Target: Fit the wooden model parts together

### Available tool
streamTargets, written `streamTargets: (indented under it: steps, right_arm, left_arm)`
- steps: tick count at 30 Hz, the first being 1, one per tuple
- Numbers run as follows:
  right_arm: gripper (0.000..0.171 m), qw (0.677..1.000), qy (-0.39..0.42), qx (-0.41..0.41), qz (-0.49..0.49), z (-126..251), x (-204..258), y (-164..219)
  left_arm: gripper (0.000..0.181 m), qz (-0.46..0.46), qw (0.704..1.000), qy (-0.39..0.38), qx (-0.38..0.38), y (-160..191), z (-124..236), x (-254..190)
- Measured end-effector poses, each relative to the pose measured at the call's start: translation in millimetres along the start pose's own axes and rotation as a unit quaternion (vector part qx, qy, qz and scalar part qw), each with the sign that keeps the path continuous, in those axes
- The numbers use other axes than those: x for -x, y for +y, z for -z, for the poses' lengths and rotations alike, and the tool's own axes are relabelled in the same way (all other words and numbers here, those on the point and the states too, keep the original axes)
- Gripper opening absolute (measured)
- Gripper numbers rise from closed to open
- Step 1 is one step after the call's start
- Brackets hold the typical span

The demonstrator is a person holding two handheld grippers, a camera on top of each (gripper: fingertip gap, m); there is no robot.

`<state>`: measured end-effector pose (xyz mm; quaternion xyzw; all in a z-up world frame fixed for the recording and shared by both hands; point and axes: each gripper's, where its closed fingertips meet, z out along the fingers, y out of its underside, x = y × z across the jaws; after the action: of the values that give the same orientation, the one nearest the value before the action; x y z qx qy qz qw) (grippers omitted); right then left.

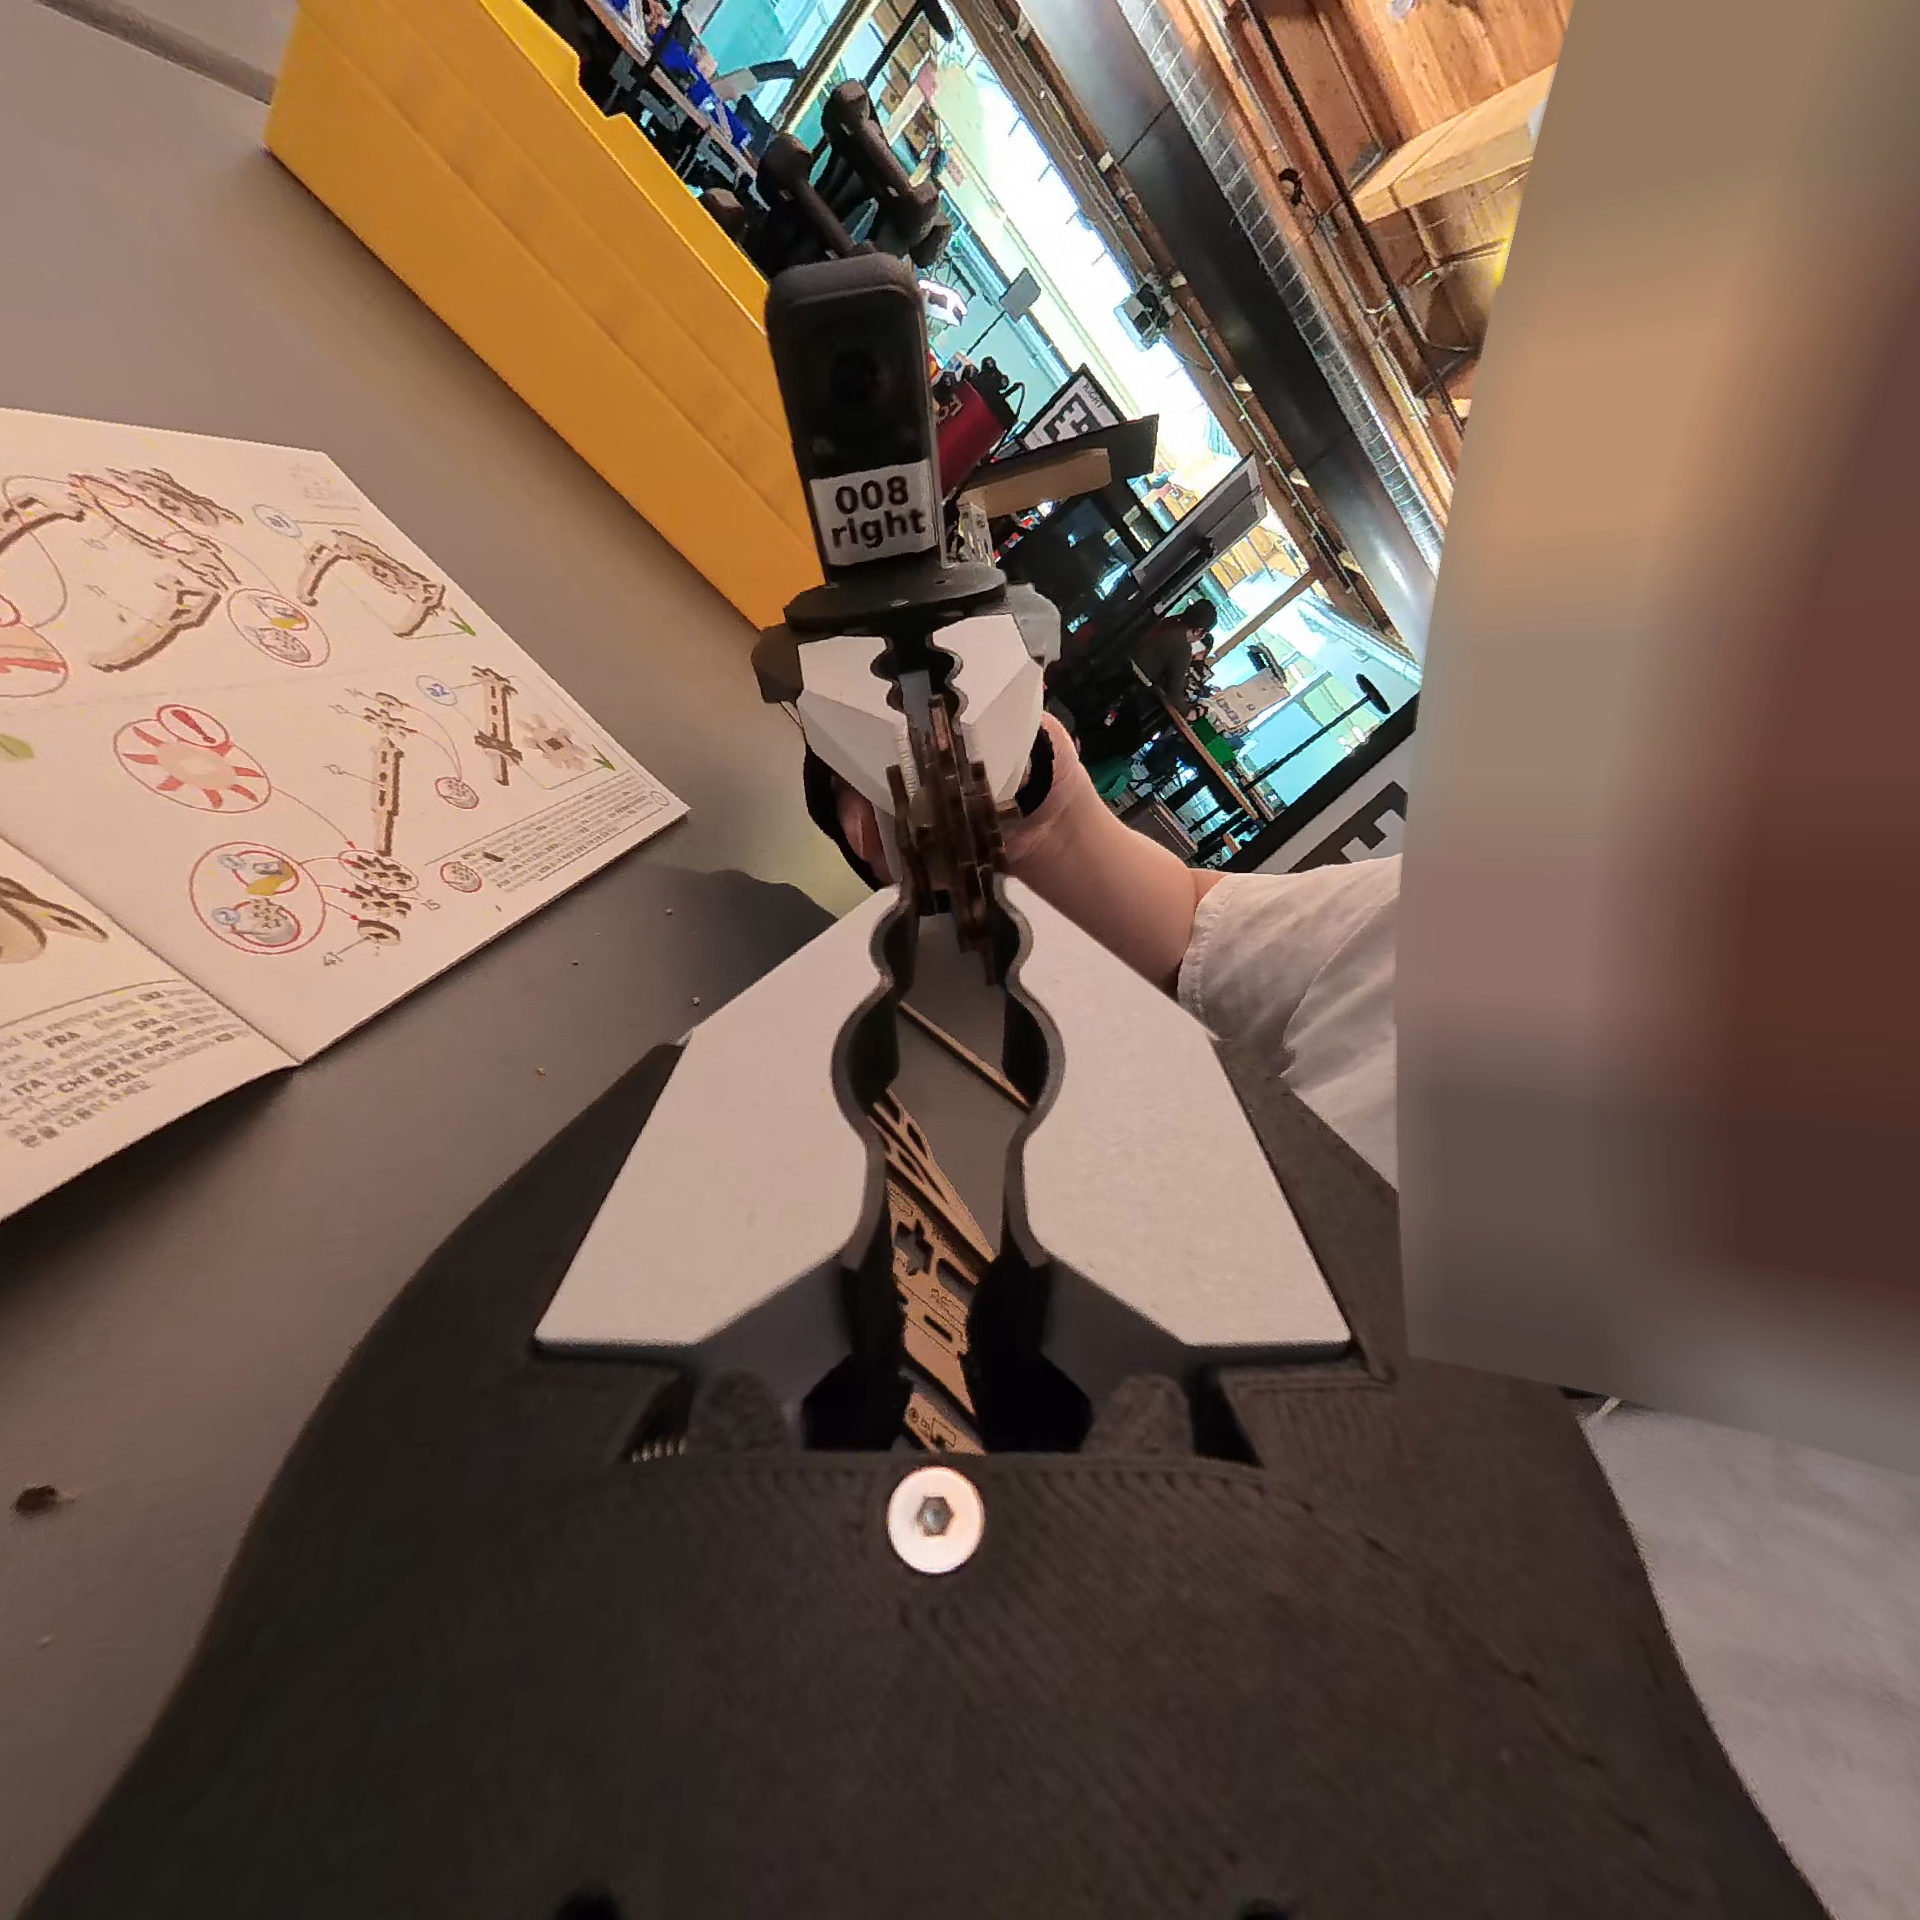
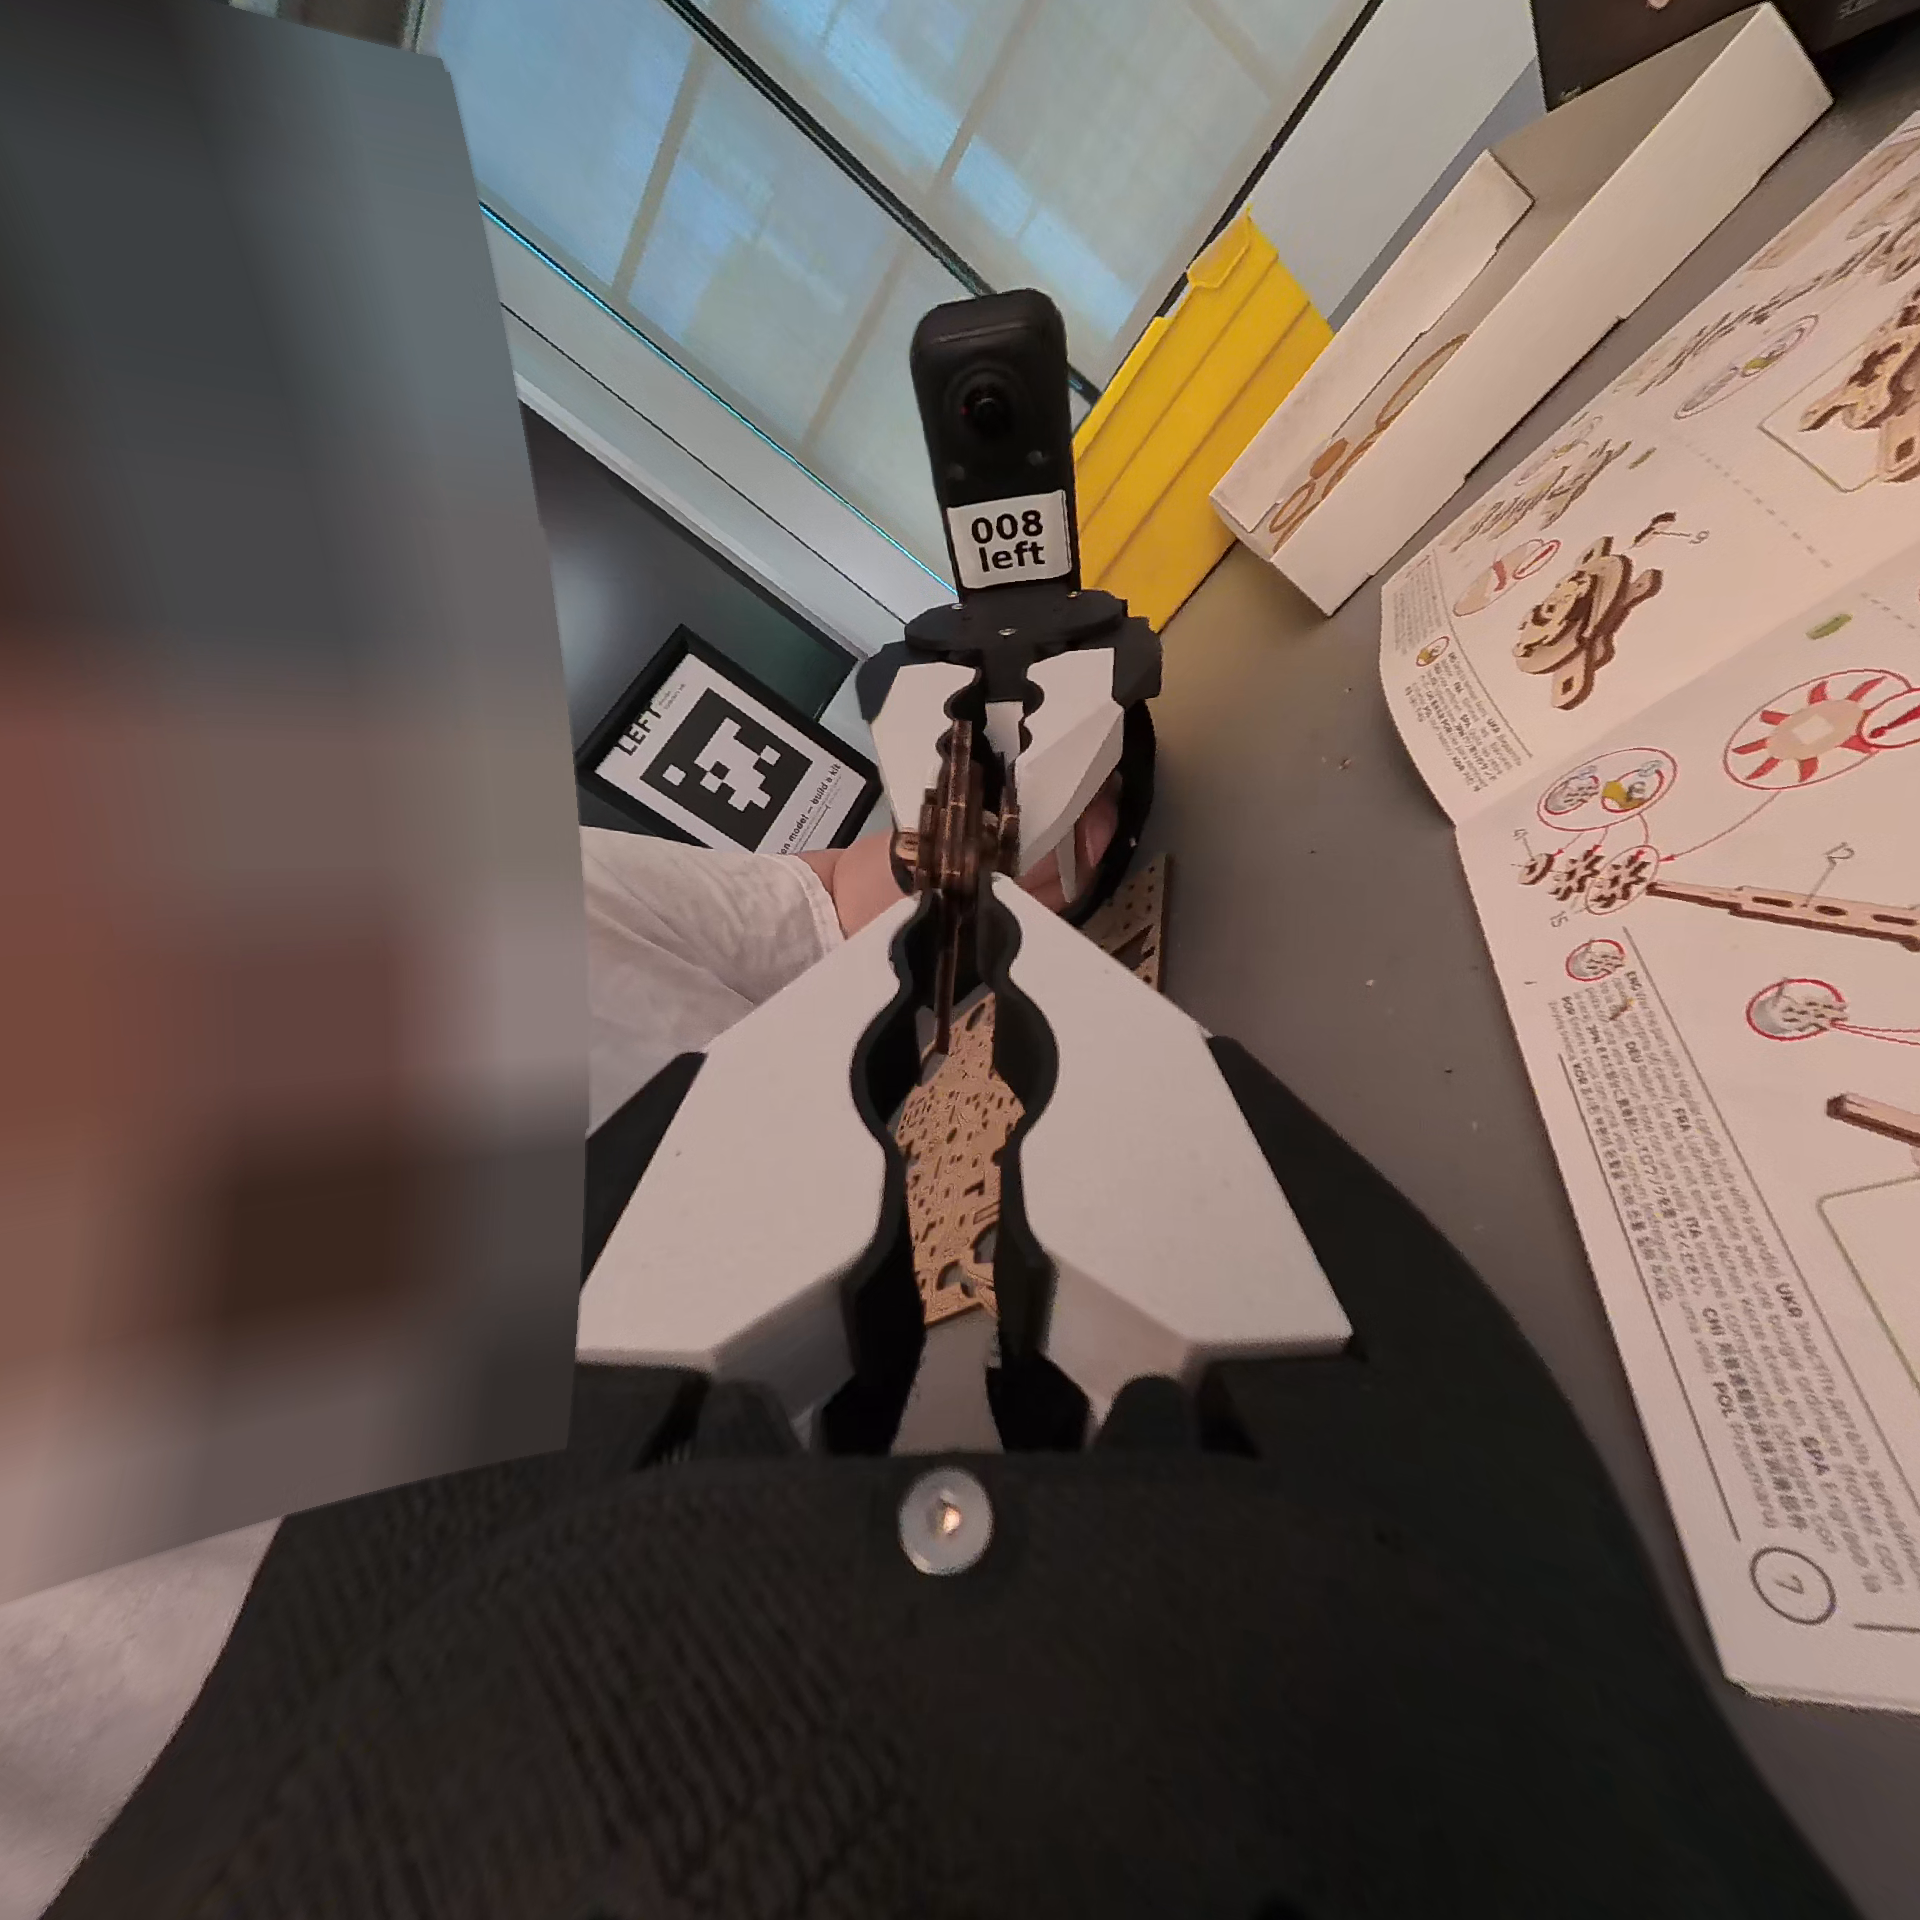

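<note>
My left gripper (image 1: pixel 951 909) and my right gripper (image 1: pixel 935 769) face each other tip to tip above the grey table. Each is shut on a small dark toothed wooden part. The two parts (image 1: pixel 945 831) meet edge-on between the tips, so I cannot tell how far they are joined. In the right wrist view, the right gripper (image 2: pixel 956 899) is in front and the left gripper (image 2: pixel 966 831) is behind, with the toothed parts (image 2: pixel 951 805) between them. A laser-cut wooden sheet (image 2: pixel 956 1164) lies on the table below and also shows in the left wrist view (image 1: pixel 935 1226).
An open instruction booklet (image 1: pixel 260 727) lies on the table and also shows in the right wrist view (image 2: pixel 1662 935). A yellow bin (image 1: pixel 520 260) stands behind it. A white cardboard box (image 2: pixel 1455 312) sits by the bin. A framed marker sign (image 2: pixel 727 758) is below. A person's sleeve (image 1: pixel 1288 977) is close. The grippers are tip to tip, or close to it.
</note>
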<state>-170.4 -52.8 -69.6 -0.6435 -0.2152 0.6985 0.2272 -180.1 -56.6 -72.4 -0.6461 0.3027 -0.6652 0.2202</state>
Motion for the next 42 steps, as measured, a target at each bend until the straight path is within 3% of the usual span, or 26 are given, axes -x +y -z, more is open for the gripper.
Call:
streamTargets:
  steps: [14,18,26,29,31,35,38,40,42]
  right_arm:
    - [0.004,0.998,0.043,0.028,0.040,-2.1,-10.5,7.2]
    - [0.004,0.995,0.056,0.033,0.077,-3.3,-9.1,6.6]
    - [0.003,0.997,0.043,0.025,0.061,-3.2,-6.0,4.6]
    - [0.004,0.997,0.042,0.022,0.067,-3.1,-3.4,3.6]
    - [0.018,0.995,0.052,0.017,0.079,-1.5,-2.4,0.0]
    - [0.025,0.961,0.163,0.047,0.216,19.7,-9.6,-4.5]
    - [0.029,0.920,0.211,0.089,0.317,22.8,12.1,20.8]
    - [0.029,0.908,0.248,0.101,0.324,12.7,20.1,47.7]
    - [0.035,0.900,0.330,0.103,0.266,7.9,11.9,68.9]
  left_arm:
    - [0.003,0.003,1.000,-0.019,-0.018,-6.3,5.3,8.9]
    - [0.003,0.010,1.000,-0.011,-0.020,-7.5,6.4,7.6]
    - [0.009,0.003,1.000,0.005,-0.018,-8.8,5.0,1.9]
    - [0.003,-0.041,0.999,-0.016,-0.014,-9.9,4.4,0.8]
    - [0.003,-0.071,0.997,-0.026,-0.020,-13.8,5.5,-2.5]
    - [0.003,-0.053,0.997,-0.031,-0.044,-23.2,16.7,2.8]
    - [0.003,-0.022,0.998,-0.021,-0.063,-31.4,25.8,6.4]
    - [0.003,-0.016,0.997,-0.018,-0.071,-34.6,28.0,7.1]
    - [0.004,-0.023,0.997,-0.025,-0.069,-33.8,27.3,7.5]
